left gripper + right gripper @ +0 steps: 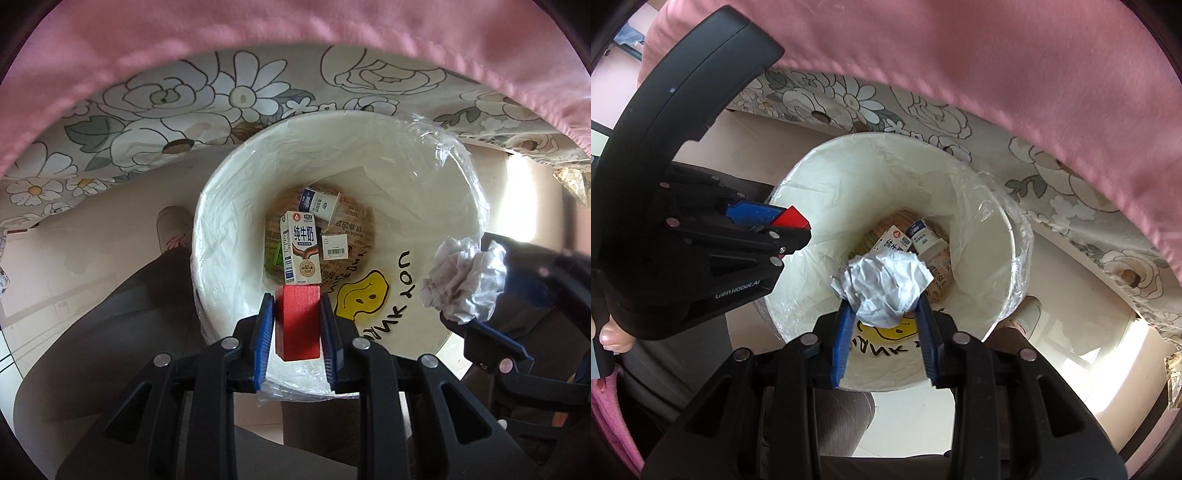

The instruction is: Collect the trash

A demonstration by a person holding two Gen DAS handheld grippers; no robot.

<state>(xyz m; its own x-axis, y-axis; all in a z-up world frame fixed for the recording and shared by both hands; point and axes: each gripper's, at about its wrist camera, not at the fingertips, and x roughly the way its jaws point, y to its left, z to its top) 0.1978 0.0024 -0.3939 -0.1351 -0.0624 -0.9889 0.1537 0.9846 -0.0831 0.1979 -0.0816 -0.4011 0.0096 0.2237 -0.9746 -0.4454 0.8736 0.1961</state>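
Note:
A white trash bin [240, 192] lined with a clear plastic bag sits below both grippers; it also shows in the right wrist view [982, 236]. Inside lie a milk carton [301, 251], a small white cup [319, 204] and a paper wrapper. My left gripper [297, 306] is shut on a red block [297, 321] and holds it over the bin's near rim; the block shows in the right wrist view [790, 217]. My right gripper [884, 299] is shut on a crumpled white paper ball [882, 288], held over the bin; the ball shows in the left wrist view [465, 280].
A table edge draped with a floral cloth [166, 107] and a pink cloth [258, 26] hangs over the far side of the bin. The person's legs [110, 314] and a shoe [173, 229] are left of the bin. The floor is pale tile.

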